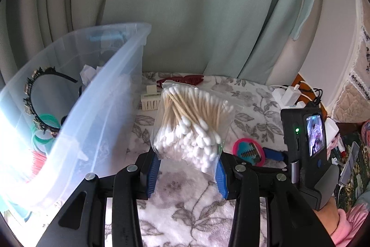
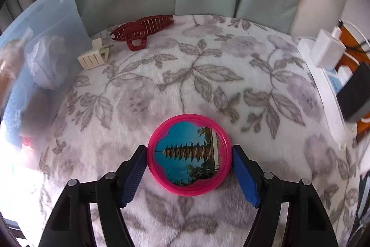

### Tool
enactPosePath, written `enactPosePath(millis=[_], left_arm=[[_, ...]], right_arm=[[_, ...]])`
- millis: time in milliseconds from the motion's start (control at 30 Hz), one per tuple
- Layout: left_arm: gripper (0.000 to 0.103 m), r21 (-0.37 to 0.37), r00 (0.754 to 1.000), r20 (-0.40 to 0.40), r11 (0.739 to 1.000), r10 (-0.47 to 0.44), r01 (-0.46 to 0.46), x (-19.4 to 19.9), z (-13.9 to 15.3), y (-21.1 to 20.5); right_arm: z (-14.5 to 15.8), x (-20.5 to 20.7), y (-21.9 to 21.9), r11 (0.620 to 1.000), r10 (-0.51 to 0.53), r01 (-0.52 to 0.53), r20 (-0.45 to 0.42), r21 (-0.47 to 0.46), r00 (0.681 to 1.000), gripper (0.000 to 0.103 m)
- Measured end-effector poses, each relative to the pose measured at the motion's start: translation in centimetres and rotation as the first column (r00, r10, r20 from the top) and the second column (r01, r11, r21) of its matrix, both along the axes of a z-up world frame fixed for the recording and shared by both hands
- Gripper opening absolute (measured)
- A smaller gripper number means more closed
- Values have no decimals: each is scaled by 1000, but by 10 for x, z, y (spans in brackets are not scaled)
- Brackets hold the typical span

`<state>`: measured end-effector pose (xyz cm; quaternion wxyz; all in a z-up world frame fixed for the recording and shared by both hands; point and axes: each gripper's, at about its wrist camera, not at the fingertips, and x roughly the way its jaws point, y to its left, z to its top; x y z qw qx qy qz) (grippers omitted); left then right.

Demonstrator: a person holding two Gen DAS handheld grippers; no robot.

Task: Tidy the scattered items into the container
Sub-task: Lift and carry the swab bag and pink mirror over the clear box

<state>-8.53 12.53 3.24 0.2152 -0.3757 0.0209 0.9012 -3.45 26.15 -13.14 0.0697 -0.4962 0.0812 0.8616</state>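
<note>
My left gripper [image 1: 188,155] is shut on a clear bag of cotton swabs [image 1: 192,122], held above the floral blanket just right of the clear plastic container [image 1: 97,94]. In the right wrist view, a round pink mirror [image 2: 189,155] lies flat on the blanket. My right gripper [image 2: 189,152] straddles it, with both blue pads against its rim. A dark red hair claw [image 2: 141,31] and a cream hair clip [image 2: 93,57] lie at the blanket's far left, close to the container [image 2: 57,22].
The container holds a black headband [image 1: 39,94], green rings [image 1: 46,129] and crumpled paper [image 2: 46,64]. White chargers and cables [image 2: 323,50] crowd the right edge of the blanket. Pale green curtains hang right behind. A pink sleeve [image 1: 346,223] shows at the lower right.
</note>
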Motion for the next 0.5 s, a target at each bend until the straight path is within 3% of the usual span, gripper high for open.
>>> enactPosePath(millis=[267,500], left_arm=[[43,27,998,-59,1000,-13,14,27,32,-6],[43,61,987,-157,998,-23,33,63,75,-15]], right_arm=[[29,35,4,994,-72,69,-26,-87,997,75],[96,64,-1,992,-80,62,-163,-110,983,75]])
